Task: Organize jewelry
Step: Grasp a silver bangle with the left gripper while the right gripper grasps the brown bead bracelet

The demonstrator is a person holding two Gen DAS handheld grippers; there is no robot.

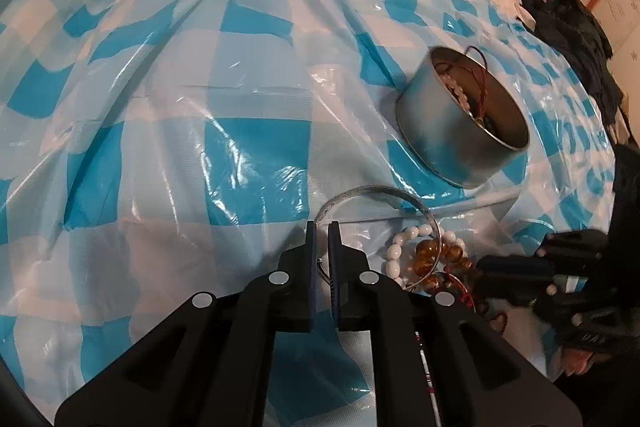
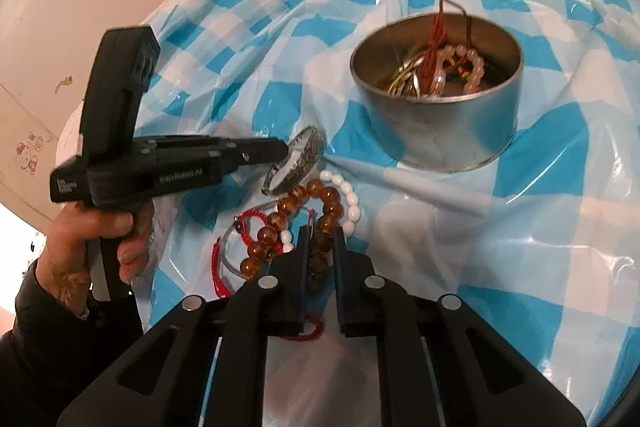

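Left hand-held gripper (image 1: 322,227) is clamped on the silver bangle (image 1: 380,195), whose lower arc is hidden behind its fingers. Right hand-held gripper (image 2: 321,231) has its jaws slightly apart, straddling the amber bead bracelet (image 2: 304,215); contact unclear. White bead bracelet (image 2: 349,199) and red cord bracelet (image 2: 224,259) lie tangled beside it on the blue-checked plastic sheet (image 2: 520,227). Metal tin (image 2: 436,115) beyond holds more jewelry.
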